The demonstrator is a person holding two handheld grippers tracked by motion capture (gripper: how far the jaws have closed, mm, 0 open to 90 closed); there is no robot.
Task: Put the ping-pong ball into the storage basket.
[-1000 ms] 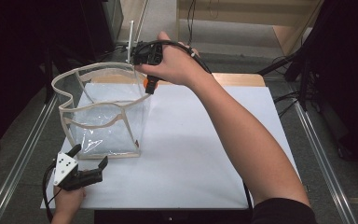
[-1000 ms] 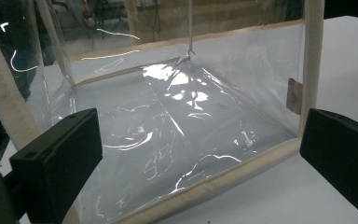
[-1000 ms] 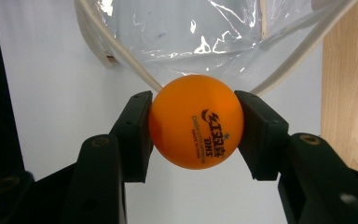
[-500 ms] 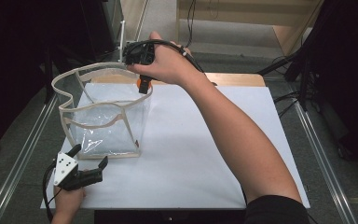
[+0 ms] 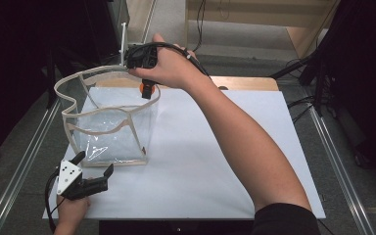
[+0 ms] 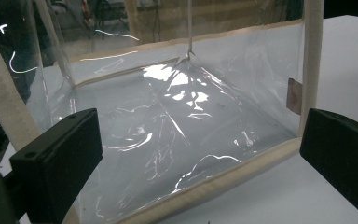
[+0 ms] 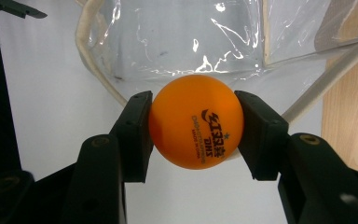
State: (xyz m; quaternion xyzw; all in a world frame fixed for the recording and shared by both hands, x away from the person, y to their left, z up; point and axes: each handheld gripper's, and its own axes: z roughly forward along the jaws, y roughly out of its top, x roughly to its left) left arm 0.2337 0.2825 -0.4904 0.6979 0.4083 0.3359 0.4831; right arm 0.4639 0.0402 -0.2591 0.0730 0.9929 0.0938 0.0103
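Note:
A clear plastic bag [image 5: 108, 128] with cream trim stands open on the white table, and its near wall [image 6: 177, 135] spreads out ahead of my left gripper. My right gripper [image 5: 147, 91] hangs over the bag's far right rim, pointing down, shut on an orange ping-pong ball [image 7: 196, 121] [image 5: 143, 87] with dark print. Both pads press the ball's sides. My left gripper [image 5: 94, 169] rests at the table's front left, just before the bag's near bottom edge, with its jaws wide open and nothing between them.
The white table top [image 5: 215, 147] stretches out to the right of the bag. A wooden strip [image 5: 245, 83] runs along the table's far edge. Metal rails [image 5: 24, 161] flank the table. The person's right forearm [image 5: 245, 142] crosses the table diagonally.
My right gripper has carried the ball a little left and away, from beside the bag's far right corner to over its rim. The left gripper has stayed put.

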